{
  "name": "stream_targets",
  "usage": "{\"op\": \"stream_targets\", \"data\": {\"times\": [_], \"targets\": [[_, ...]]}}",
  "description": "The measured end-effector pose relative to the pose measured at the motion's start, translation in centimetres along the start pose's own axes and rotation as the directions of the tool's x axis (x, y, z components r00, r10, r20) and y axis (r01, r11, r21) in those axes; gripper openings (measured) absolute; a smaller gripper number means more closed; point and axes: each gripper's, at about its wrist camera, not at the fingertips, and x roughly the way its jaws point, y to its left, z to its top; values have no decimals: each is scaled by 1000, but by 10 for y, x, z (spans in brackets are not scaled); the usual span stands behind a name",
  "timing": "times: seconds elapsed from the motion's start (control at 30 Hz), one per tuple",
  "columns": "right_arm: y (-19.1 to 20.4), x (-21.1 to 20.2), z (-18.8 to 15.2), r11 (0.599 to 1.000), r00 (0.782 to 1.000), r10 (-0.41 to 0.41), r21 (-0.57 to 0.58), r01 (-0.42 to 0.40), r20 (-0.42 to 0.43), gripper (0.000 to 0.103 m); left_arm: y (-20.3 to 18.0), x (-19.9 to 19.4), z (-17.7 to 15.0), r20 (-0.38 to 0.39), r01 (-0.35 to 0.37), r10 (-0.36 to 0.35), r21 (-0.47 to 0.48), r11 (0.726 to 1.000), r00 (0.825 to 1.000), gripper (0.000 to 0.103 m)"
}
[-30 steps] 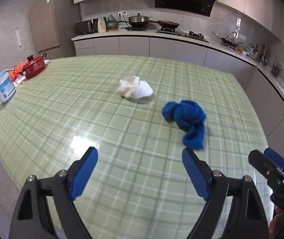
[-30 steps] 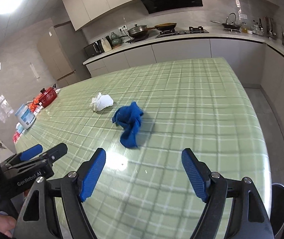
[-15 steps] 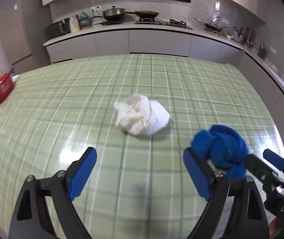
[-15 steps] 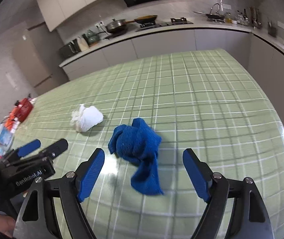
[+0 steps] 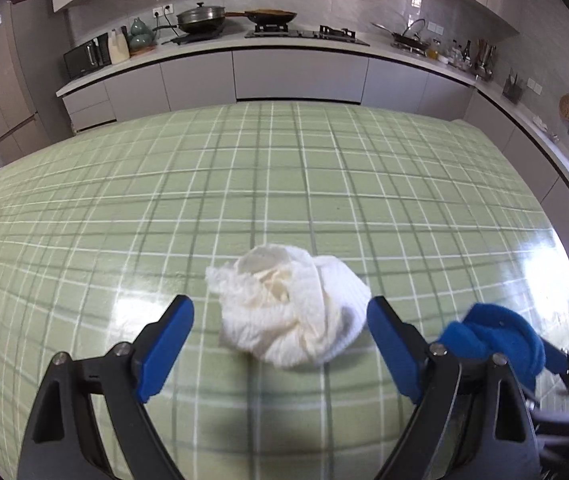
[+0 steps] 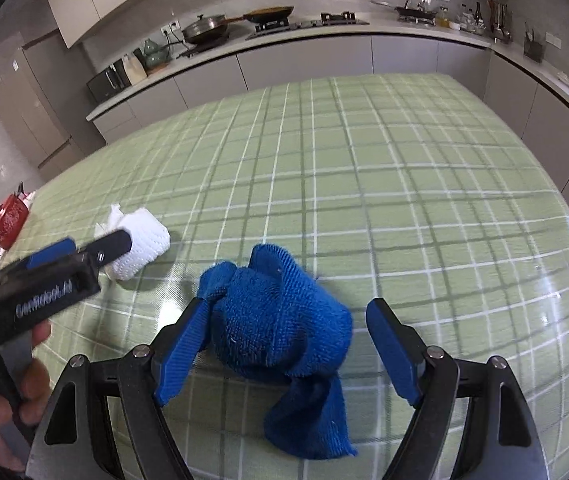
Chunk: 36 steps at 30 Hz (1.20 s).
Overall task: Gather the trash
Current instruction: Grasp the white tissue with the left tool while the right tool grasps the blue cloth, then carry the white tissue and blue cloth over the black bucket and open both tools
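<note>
While both tools sit low over the green checked tablecloth, each has a different bundle between its blue pads. The left gripper is spread wide, released, with the crumpled white paper wad lying on the cloth between its two fingers; neither pad touches the wad, though the right-hand pad stands just beside its edge. Off that gripper's right finger, partly hidden behind it, shows the blue cloth.

From the right wrist camera, the right gripper is likewise spread open, and the blue cloth sits bunched between its fingers, a loose tail of it trailing back toward the camera. The left-hand pad is touching, or all but touching, the bundle's side; the right-hand pad stands apart from it. To this gripper's left lies the white paper wad, with the left gripper reaching over it, a hand gripping the handle.

Far off to the left, at the table's edge, stands a red pot. Beyond the table runs a kitchen counter carrying pans.
</note>
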Motion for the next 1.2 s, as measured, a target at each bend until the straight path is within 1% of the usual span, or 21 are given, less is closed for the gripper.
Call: {"op": "stream_targets", "data": {"times": [0.1, 0.2, 0.23, 0.27, 0.3, 0.33, 0.37, 0.4, 0.5, 0.57, 0.67, 0.93, 1.03, 1.2], "targets": [[-1, 7, -1, 1000, 1000, 5, 3, -5, -8, 82, -4, 13, 1, -21, 0, 1, 15, 1000, 1000, 89], [-2, 8, -3, 1000, 1000, 15, 4, -15, -4, 82, -6, 19, -3, -40, 22, -22, 17, 1000, 999, 89], [-2, 10, -5, 1000, 1000, 20, 0, -20, -12, 82, -6, 19, -5, -43, 35, -35, 13, 999, 998, 88], [-1, 10, -6, 1000, 1000, 18, -5, -18, -3, 80, -5, 19, -6, -42, 45, -45, 8, 999, 998, 82], [1, 10, -8, 1000, 1000, 21, -10, -21, 4, 74, -5, 17, -8, -38, 57, -57, 0, 998, 998, 79], [1, 10, -9, 999, 999, 35, -15, -35, 5, 65, -5, 15, -9, -32, 55, -55, 0, 998, 998, 77], [4, 10, -11, 999, 999, 42, -21, -42, 7, 56, -6, 13, -10, -31, 64, -64, 3, 998, 998, 71], [6, 10, -11, 999, 999, 46, -29, -46, 3, 55, -8, 11, -13, -28, 69, -69, 8, 998, 997, 65], [15, 11, -15, 997, 999, 48, -68, -48, -2, 48, -9, 5, -19, -28, 85, -84, 9, 996, 996, 54], [15, 10, -17, 996, 998, 62, -60, -62, 1, 44, -11, 1, -27, -30, 90, -90, -1, 996, 996, 51], [13, 7, -16, 997, 998, 69, -47, -69, 6, 42, -8, -7, -41, -31, 92, -92, -9, 996, 995, 50], [-3, -12, -14, 997, 997, 70, 14, -70, 33, 42, 0, -43, -73, -12, 69, -69, -13, 998, 998, 49], [-8, -24, -18, 998, 997, 66, 22, -67, 43, 42, 2, -58, -82, 3, 69, -69, -13, 998, 998, 49], [-17, -48, -31, 997, 995, 74, 13, -75, 61, 42, -8, -88, -100, 32, 67, -66, -19, 998, 997, 49]]}}
